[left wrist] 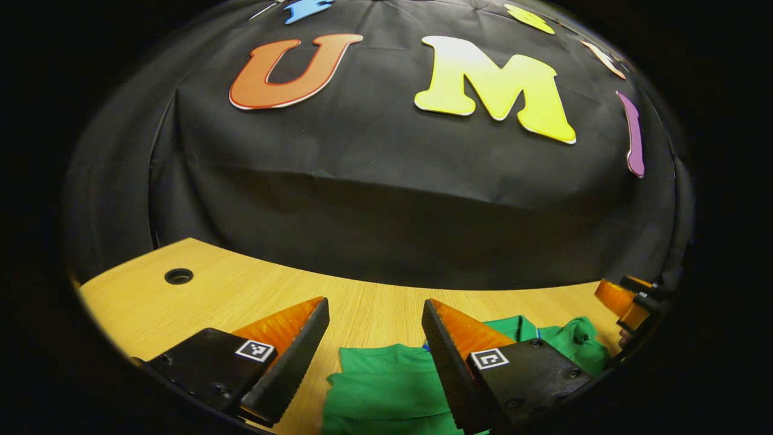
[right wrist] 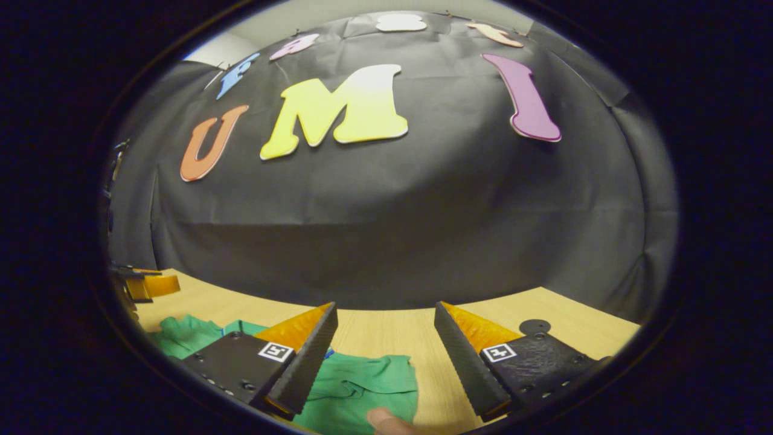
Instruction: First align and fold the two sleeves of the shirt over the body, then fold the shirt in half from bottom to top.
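Observation:
A green shirt (left wrist: 386, 386) lies on the wooden table (left wrist: 241, 296), low in the left gripper view, with its collar part bunched toward the right. My left gripper (left wrist: 375, 308) hangs open above it, nothing between its fingers. In the right gripper view the same green shirt (right wrist: 362, 386) spreads beneath my right gripper (right wrist: 386, 309), which is also open and holds nothing. The right gripper (left wrist: 628, 302) shows at the far right edge of the left gripper view; the left gripper (right wrist: 145, 284) shows at the far left of the right gripper view.
The table's back edge meets the black booth wall (left wrist: 386, 199). A round cable hole (left wrist: 179, 276) sits in the table at the left, and another cable hole (right wrist: 535, 327) at the right. A fingertip (right wrist: 386, 420) pokes in at the bottom of the right gripper view.

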`<state>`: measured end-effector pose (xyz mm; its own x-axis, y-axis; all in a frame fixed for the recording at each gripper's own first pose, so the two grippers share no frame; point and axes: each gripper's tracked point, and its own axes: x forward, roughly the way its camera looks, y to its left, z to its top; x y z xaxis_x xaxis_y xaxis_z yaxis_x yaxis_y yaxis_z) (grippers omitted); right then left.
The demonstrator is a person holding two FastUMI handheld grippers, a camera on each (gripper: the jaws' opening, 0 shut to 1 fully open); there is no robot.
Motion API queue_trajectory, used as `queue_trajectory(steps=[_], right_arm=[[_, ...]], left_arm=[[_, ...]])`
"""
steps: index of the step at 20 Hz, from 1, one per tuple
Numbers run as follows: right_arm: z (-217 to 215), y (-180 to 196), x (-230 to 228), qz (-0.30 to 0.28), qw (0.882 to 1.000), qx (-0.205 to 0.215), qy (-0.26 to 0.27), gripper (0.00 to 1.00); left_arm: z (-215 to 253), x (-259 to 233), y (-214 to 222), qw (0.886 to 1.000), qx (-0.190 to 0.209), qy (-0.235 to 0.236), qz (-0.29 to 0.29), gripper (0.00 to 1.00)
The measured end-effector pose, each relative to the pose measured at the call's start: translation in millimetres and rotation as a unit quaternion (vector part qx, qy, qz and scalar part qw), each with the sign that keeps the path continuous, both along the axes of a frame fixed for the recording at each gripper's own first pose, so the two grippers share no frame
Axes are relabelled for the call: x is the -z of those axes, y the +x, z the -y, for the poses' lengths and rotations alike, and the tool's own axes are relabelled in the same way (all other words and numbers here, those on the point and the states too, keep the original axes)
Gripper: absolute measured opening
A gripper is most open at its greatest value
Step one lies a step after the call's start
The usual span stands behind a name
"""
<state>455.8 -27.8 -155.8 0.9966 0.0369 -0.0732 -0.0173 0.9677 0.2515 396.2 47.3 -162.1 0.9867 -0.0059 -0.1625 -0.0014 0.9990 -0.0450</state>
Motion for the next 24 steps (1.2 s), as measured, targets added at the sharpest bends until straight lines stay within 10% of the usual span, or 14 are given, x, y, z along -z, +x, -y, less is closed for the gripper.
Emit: queue_trajectory(steps=[24], right_arm=[[41, -274, -37, 0.088, 0.992, 0.029, -0.090, 0.97]], left_arm=[[20, -8, -243, 0.999, -0.021, 0.013, 0.037, 1.00]])
